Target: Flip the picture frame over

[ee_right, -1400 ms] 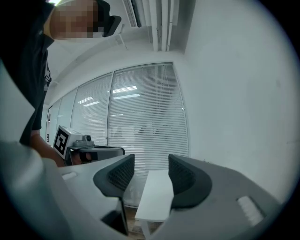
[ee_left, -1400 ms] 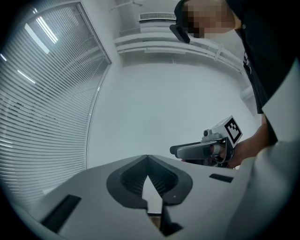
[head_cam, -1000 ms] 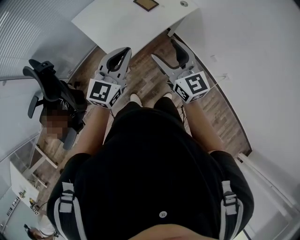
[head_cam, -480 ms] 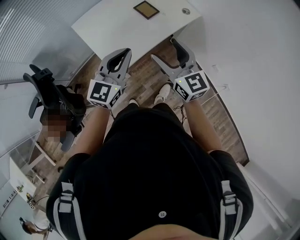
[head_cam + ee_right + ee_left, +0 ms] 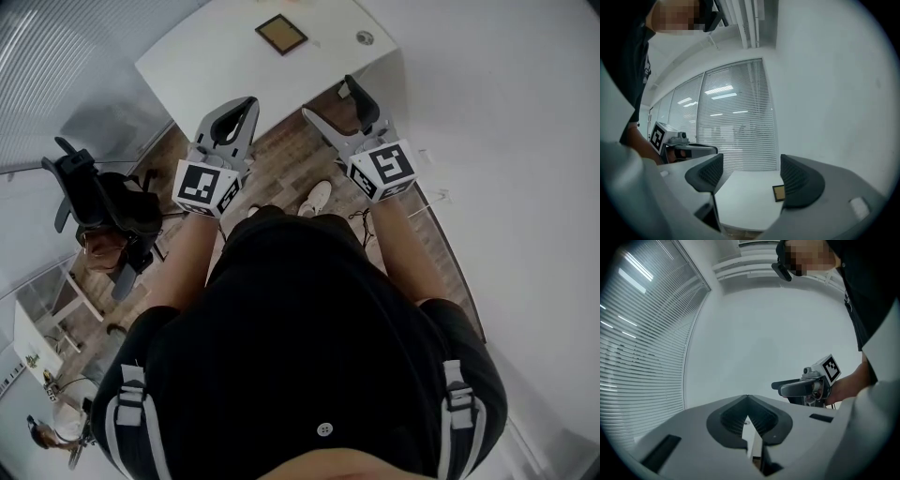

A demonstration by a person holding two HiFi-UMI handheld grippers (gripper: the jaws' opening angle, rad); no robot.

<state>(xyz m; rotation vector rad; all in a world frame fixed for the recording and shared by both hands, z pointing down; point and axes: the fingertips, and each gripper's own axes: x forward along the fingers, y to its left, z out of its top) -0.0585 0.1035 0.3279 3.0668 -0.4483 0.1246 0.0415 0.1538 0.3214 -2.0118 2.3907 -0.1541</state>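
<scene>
**Approach to the counter (image 5: 216, 56), head view.** The picture frame (image 5: 281, 34) lies flat with a brown face upward, near 12 o'clock on the white top and well apart from both tools. A small round disc (image 5: 365, 37) lies at 3 o'clock of it. The right tool (image 5: 330, 101) has just been opening its jaws, which stand wide apart with nothing between them. The left tool (image 5: 246, 105) has its jaws closed together and is empty. Both hang over the wooden floor (image 5: 291, 159) at 6 o'clock of the frame, short of the counter edge.

Likely hazards:
- (a) A flat, thin frame offers little edge, so a jaw may skate over it and push it toward the far rim at 12 o'clock.
- (b) In the right gripper view the frame sits beside the 3 o'clock jaw rather than centred in the gap. A straight advance would probably strike it instead of straddling it.
- (c) A closed left tool cannot steady the frame, and a one-sided lift may let it slap down or knock the disc.
</scene>
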